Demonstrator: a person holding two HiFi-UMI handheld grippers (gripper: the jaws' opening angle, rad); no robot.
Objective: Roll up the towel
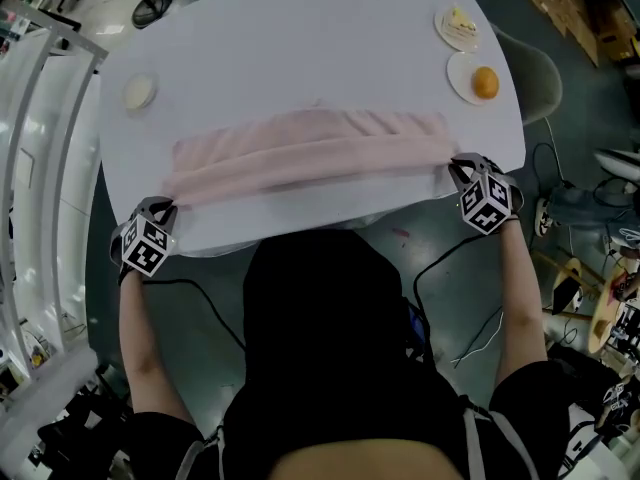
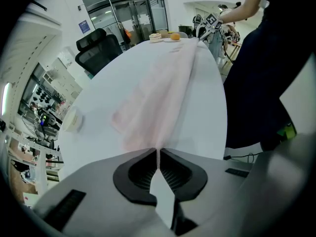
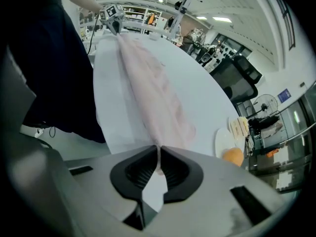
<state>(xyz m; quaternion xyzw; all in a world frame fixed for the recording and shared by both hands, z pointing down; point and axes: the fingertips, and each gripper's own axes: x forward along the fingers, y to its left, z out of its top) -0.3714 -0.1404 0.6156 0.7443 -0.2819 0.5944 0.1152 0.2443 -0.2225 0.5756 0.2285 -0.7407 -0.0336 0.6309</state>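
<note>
**Both near corners pinched, roll getting under way**

The left gripper (image 1: 163, 206) is holding its fingers (image 2: 137, 174) clamped tight on one near corner of the pink towel (image 1: 310, 153). The right gripper (image 1: 457, 168) is doing the same at the other corner, with thin cloth nipped between them. The towel is lying on the white surface (image 1: 300, 38), its bulk just beyond the fingers. Its long axis is running straight from one grip to the other, across the person. For a tidy roll, both hands should be carrying the edge forward together under even tension.
</note>
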